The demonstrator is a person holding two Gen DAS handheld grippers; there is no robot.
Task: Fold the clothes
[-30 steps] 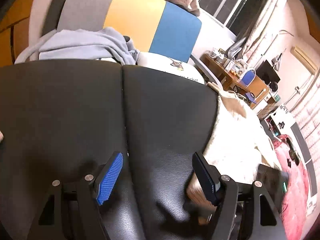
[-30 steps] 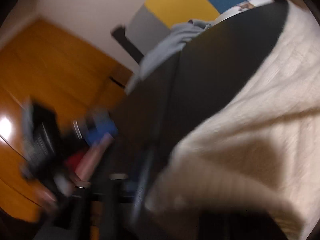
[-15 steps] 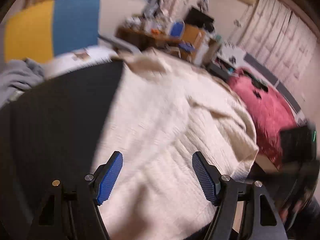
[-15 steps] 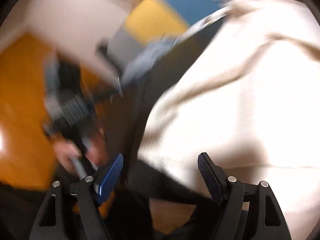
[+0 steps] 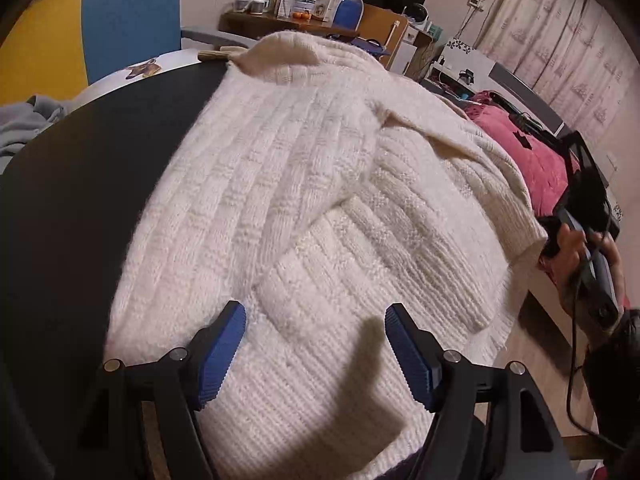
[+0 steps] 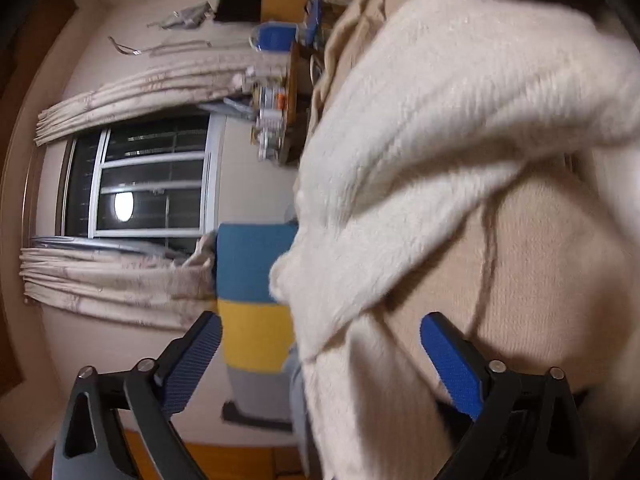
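A cream knitted sweater (image 5: 320, 180) lies spread on a black padded surface (image 5: 80, 200), one sleeve folded across its body. My left gripper (image 5: 315, 312) hovers over the sweater's near hem, open, with nothing pressed between its blue pads. At the right edge of the left wrist view a hand (image 5: 572, 248) holds the other gripper's handle beside the sweater's far side. In the rolled right wrist view the sweater (image 6: 420, 160) fills the right half. My right gripper (image 6: 320, 320) is opening wide; a sweater edge shows in the gap, and neither pad presses on it.
A blue and yellow cushion (image 5: 120, 12) and a grey garment (image 5: 24, 120) sit behind the black surface. A cluttered wooden desk (image 5: 304, 16) stands at the back. A red bedspread (image 5: 532, 148) lies to the right. A curtained window (image 6: 140, 188) shows in the right wrist view.
The left gripper has swung from the bare black surface over onto the sweater. The right gripper's jaws have widened, and its view has rolled sideways along the sweater's edge.
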